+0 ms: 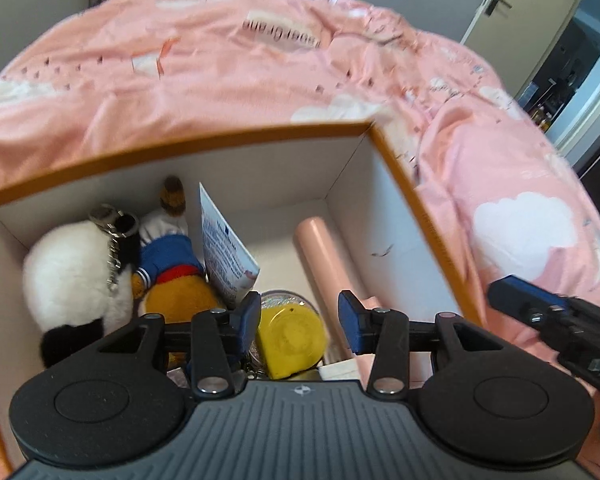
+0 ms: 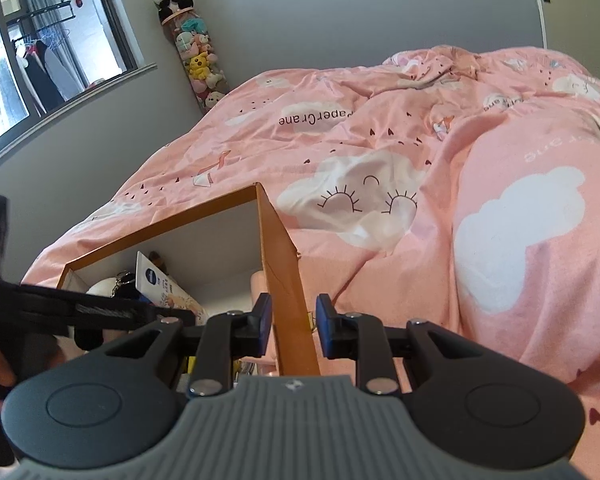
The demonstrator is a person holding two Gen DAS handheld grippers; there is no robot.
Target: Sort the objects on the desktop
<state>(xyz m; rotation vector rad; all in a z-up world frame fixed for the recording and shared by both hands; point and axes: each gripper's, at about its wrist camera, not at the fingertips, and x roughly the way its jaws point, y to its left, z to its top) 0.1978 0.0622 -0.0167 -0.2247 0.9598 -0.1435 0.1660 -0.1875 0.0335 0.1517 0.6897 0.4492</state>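
An orange-rimmed cardboard box (image 1: 416, 208) stands on a pink bed. Inside lie a panda plush (image 1: 68, 272), a bear plush in a blue top (image 1: 172, 280), a white-blue tube (image 1: 224, 256), a pink cylinder (image 1: 324, 256) and a jar with a yellow lid (image 1: 290, 334). My left gripper (image 1: 298, 320) is open over the box, its fingers either side of the yellow-lidded jar, apart from it. My right gripper (image 2: 290, 326) is open, its fingers straddling the box's right wall (image 2: 284, 280). The right gripper's fingers also show at the left wrist view's right edge (image 1: 540, 308).
The pink quilt (image 2: 380, 184) with cloud prints covers the bed around the box. A tall clear tube of plush toys (image 2: 198, 52) leans in the far corner by a window. A door (image 1: 512, 0) stands at the right.
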